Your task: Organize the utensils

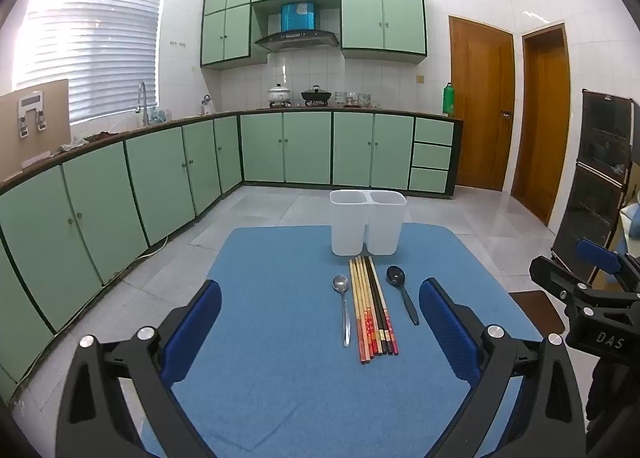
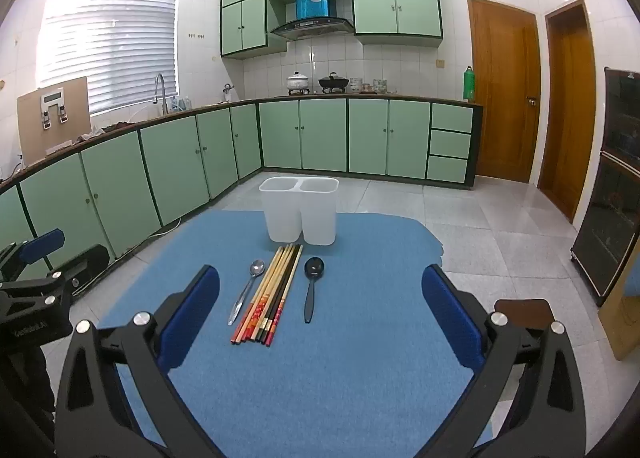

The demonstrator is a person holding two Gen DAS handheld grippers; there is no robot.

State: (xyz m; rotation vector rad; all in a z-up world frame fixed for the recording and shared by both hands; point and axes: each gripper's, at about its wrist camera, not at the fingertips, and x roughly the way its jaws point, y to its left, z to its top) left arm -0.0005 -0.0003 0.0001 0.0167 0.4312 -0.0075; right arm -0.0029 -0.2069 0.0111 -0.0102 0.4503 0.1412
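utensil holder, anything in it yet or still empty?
Appears empty. The white two-compartment utensil holder stands upright with nothing above its rims; the chopsticks, metal spoon and black spoon all lie on the blue mat.

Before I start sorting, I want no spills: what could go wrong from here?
Three risks, judged from the layout:
1. The bundle of wooden chopsticks lies packed tight; wide-open jaws may grab several or scatter them.
2. The silver metal spoon lies flat beside them and may slip.
3. The white two-compartment plastic holder looks light and stands near the blue mat's far edge; a nudge could tip it.
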